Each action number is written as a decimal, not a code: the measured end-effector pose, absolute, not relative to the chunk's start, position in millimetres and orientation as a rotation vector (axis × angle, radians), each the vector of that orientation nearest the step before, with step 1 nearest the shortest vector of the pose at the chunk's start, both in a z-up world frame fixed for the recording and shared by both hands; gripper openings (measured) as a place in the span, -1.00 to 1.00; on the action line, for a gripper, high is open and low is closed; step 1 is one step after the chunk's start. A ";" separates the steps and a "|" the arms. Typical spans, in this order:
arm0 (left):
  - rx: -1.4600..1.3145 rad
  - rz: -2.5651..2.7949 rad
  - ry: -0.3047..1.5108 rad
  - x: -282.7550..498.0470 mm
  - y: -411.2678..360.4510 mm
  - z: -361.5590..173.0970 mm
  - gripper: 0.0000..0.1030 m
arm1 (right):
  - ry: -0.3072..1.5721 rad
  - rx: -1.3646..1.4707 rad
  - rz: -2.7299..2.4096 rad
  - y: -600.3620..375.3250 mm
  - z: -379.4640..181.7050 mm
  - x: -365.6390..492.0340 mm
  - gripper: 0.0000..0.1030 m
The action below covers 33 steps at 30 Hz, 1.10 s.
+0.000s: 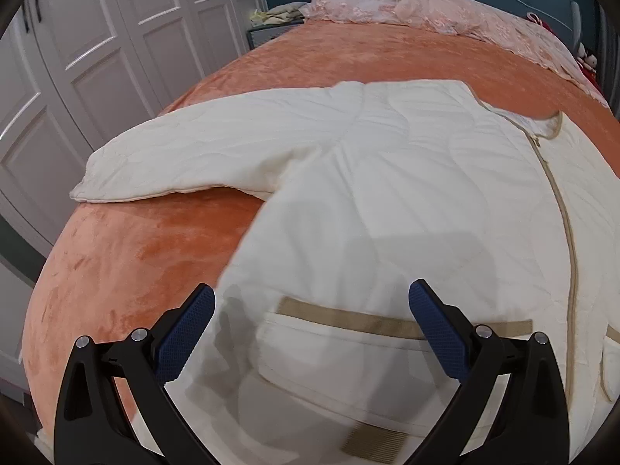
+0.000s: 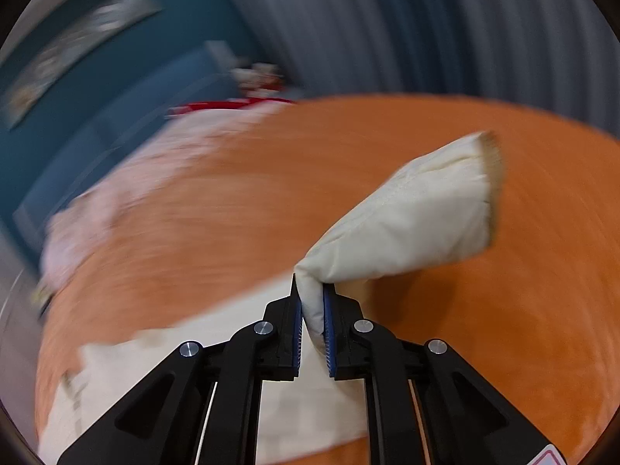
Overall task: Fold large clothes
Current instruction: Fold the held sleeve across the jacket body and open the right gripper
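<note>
A cream quilted jacket [image 1: 387, 178] with a tan zip and tan pocket trim lies spread on the orange bedspread [image 1: 135, 263]. One of its sleeves [image 1: 186, 162] stretches out to the left. My left gripper [image 1: 312, 302] hovers just above the jacket's lower front by a pocket, jaws wide apart and holding nothing. In the right wrist view my right gripper [image 2: 312, 302] is shut on the jacket's other sleeve [image 2: 407, 213], lifted off the orange bedspread [image 2: 503, 310], its tan cuff pointing up and to the right. The picture there is blurred by motion.
A crumpled pink cover [image 1: 426, 4] lies at the head of the bed. White wardrobe doors [image 1: 77, 58] stand close along the left side. A teal wall [image 2: 97, 77] and grey curtains [image 2: 426, 31] rise beyond the bed.
</note>
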State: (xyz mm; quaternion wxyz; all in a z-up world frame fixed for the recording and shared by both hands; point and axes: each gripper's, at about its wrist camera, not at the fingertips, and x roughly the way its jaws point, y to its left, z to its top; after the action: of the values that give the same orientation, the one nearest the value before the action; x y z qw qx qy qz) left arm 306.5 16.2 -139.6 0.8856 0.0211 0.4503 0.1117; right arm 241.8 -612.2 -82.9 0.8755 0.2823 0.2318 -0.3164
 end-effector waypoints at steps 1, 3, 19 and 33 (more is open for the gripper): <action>0.039 0.237 0.934 305.8 20.3 -139.4 0.90 | 0.470 0.533 -0.595 -585.2 -64.4 258.8 -0.81; 0.023 0.244 0.929 303.5 27.8 -139.3 0.90 | 0.454 0.439 -0.472 -532.8 -36.6 285.9 -0.81; -0.137 0.223 0.942 283.9 82.6 -149.4 0.90 | 0.723 0.038 0.207 -160.7 -107.3 407.3 -0.68; -0.491 -0.131 0.939 325.9 57.3 -104.7 0.90 | 0.753 0.232 0.183 -202.5 -116.4 315.1 0.20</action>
State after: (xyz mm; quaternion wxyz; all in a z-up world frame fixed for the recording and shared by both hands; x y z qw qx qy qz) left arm 325.9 57.3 -104.7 0.8609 -0.2338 0.4475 -0.0625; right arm 315.1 -202.5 -116.4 0.9194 0.1127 0.3662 0.0891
